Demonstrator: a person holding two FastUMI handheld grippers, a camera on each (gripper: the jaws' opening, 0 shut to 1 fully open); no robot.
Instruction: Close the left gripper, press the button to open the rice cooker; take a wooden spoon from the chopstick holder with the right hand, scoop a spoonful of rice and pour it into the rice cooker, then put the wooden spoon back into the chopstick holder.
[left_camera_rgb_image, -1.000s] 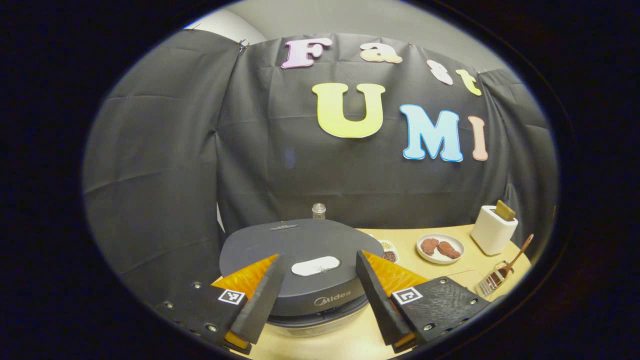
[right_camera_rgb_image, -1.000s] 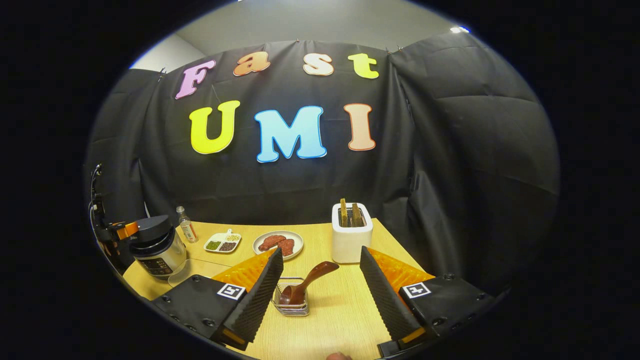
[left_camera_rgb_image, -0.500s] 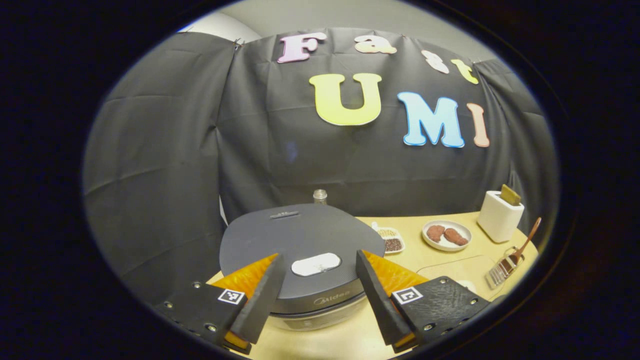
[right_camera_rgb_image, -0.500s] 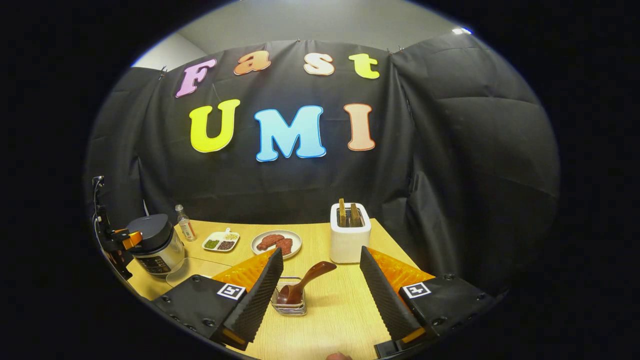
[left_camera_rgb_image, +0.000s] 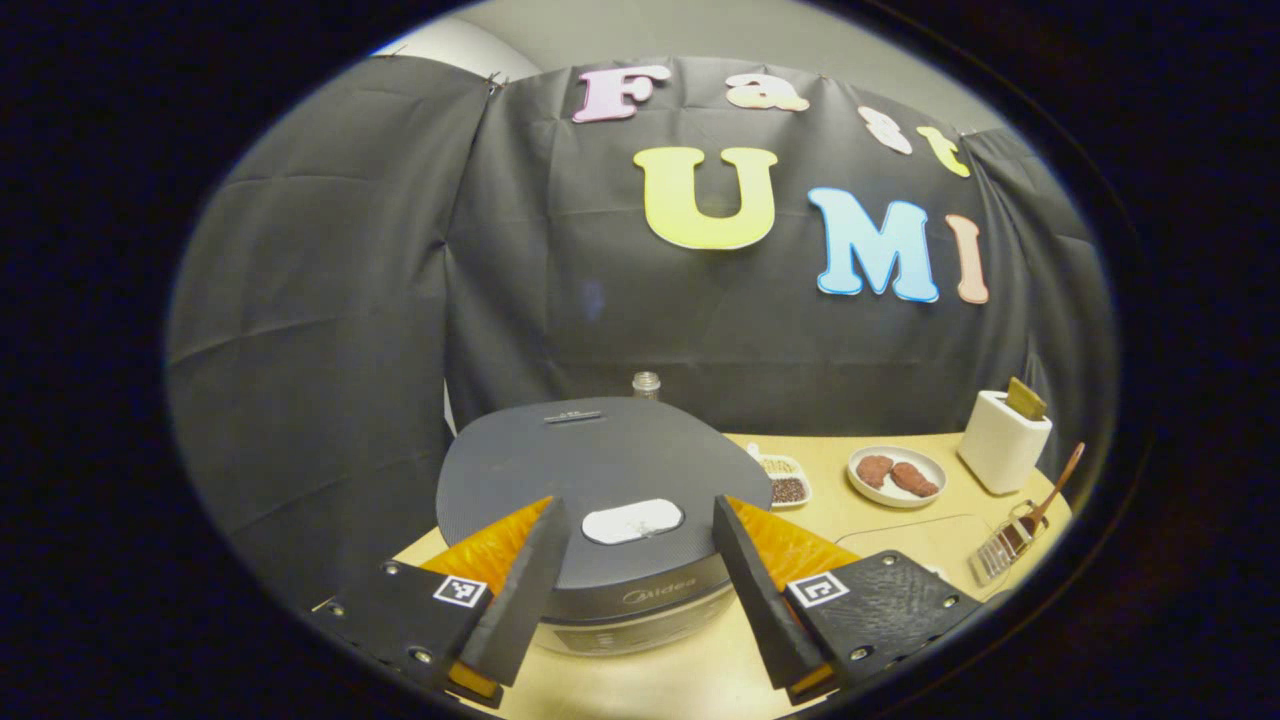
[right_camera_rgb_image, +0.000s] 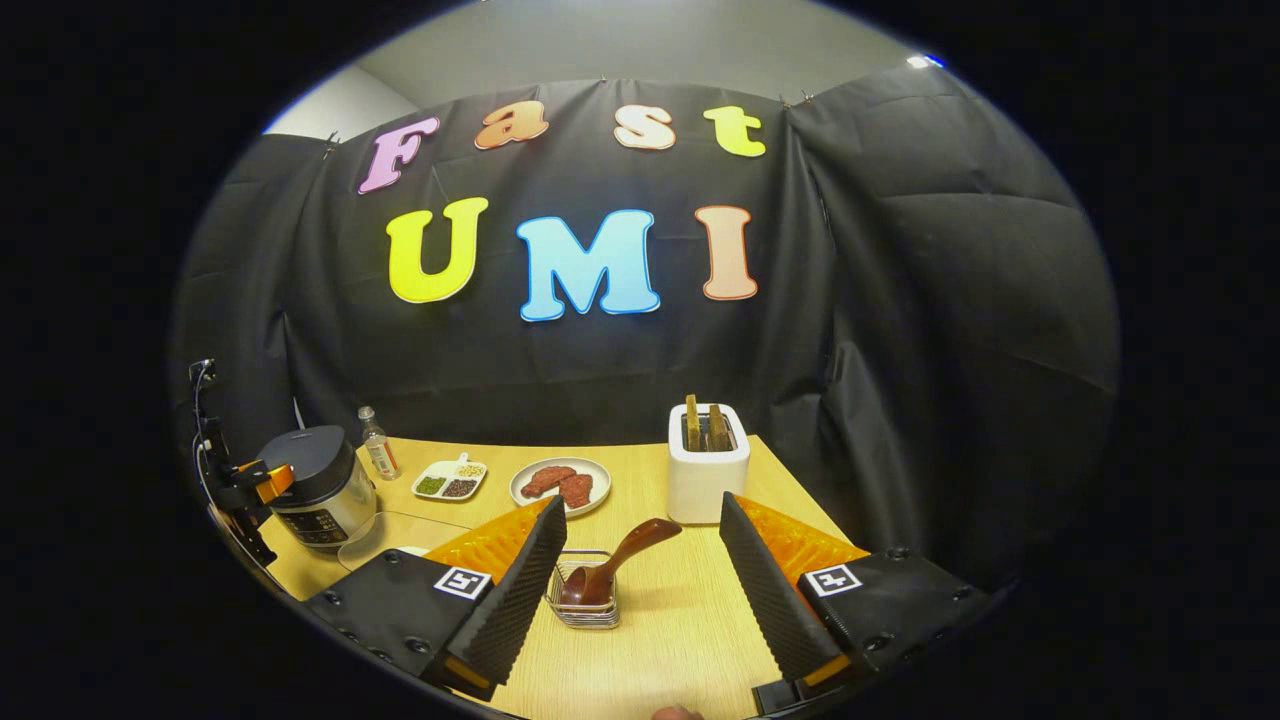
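The rice cooker (left_camera_rgb_image: 600, 460) has a dark round lid, shut, with a white oval button (left_camera_rgb_image: 632, 521) near its front edge. My left gripper (left_camera_rgb_image: 638, 507) hovers open at the cooker's front, one finger on each side of the button. The cooker (right_camera_rgb_image: 320, 490) also stands at the far left of the right gripper view, with the left gripper (right_camera_rgb_image: 250, 487) beside it. A wooden spoon (right_camera_rgb_image: 625, 557) leans in a small wire chopstick holder (right_camera_rgb_image: 585, 603). My right gripper (right_camera_rgb_image: 642, 505) is open just in front of them, holding nothing.
A white toaster (right_camera_rgb_image: 707, 470) holding toast stands behind the holder. A plate of brown meat (right_camera_rgb_image: 560, 483), a divided dish of grains (right_camera_rgb_image: 450, 482) and a small bottle (right_camera_rgb_image: 375, 455) sit along the back. A clear shallow container (right_camera_rgb_image: 395, 530) lies by the cooker on the wooden table (right_camera_rgb_image: 680, 620).
The left gripper has shifted a little at the cooker, so more of the lid's top shows. Both grippers stay open. The right gripper has barely moved.
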